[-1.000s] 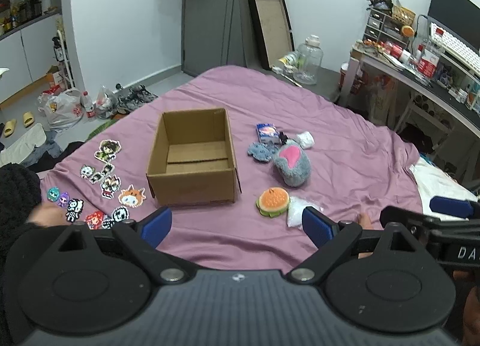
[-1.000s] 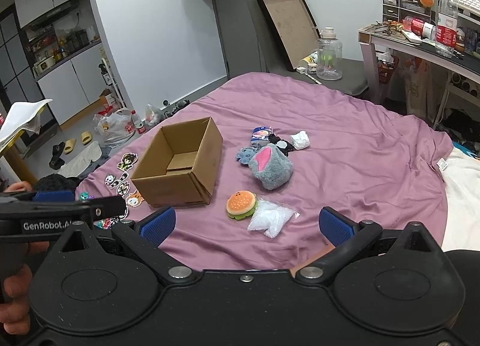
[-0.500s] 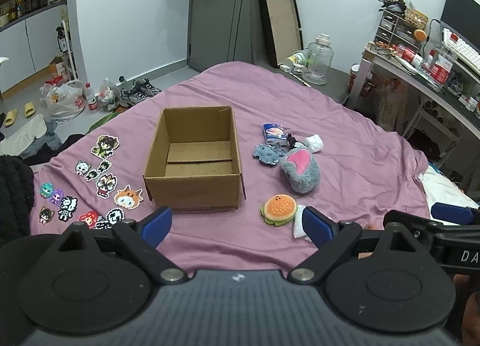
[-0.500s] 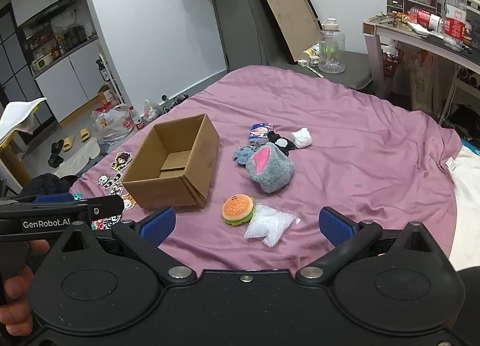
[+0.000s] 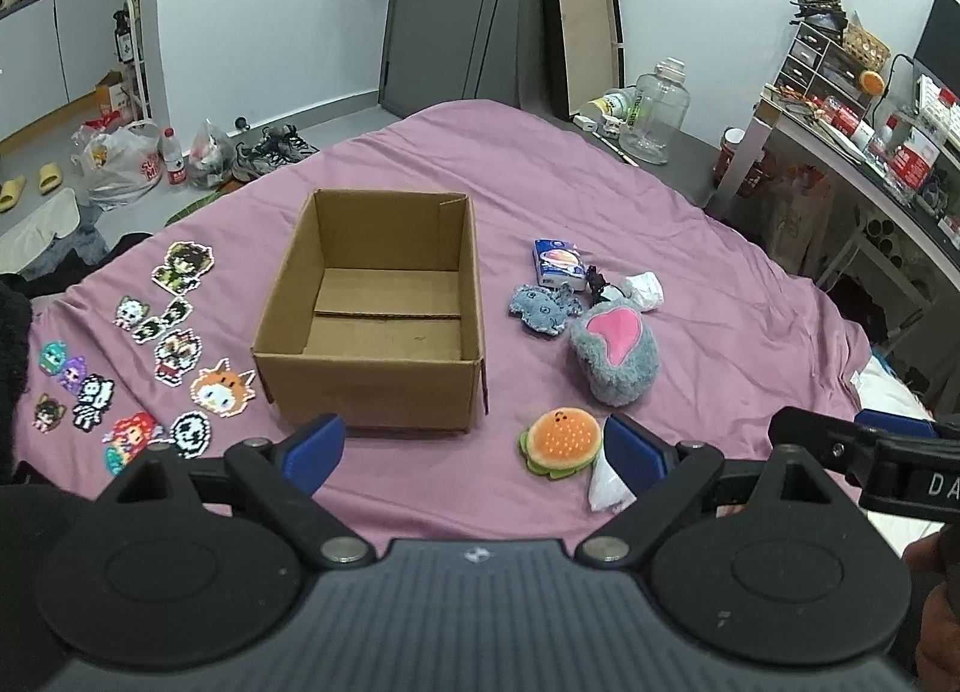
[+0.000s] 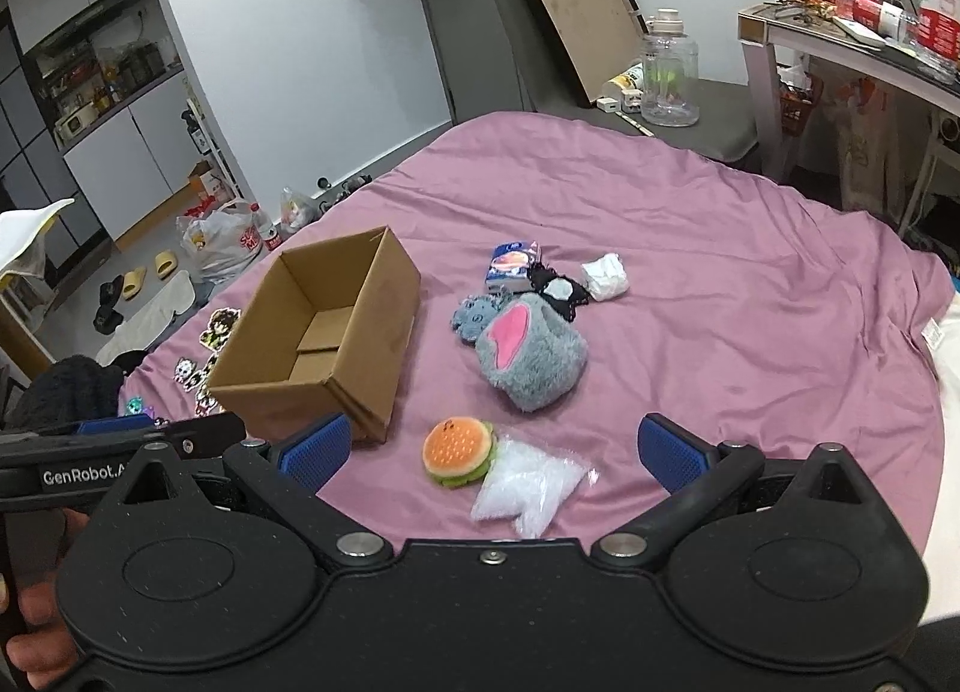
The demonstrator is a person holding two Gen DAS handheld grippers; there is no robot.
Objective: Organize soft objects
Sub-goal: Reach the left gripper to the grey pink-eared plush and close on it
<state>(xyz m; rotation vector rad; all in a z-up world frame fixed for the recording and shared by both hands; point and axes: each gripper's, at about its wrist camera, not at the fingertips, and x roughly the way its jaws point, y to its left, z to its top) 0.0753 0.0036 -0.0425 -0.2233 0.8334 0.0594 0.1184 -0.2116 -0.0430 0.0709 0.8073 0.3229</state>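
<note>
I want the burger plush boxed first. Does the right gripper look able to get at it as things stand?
Probably yes. The right gripper is open, and the burger plush lies on the purple sheet just ahead of it with nothing on top; only the clear plastic bag touches its side.

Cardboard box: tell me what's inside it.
The cardboard box holds nothing visible: only its bare folded bottom flaps show in both wrist views. The strip of floor just behind the near wall is hidden.
</note>
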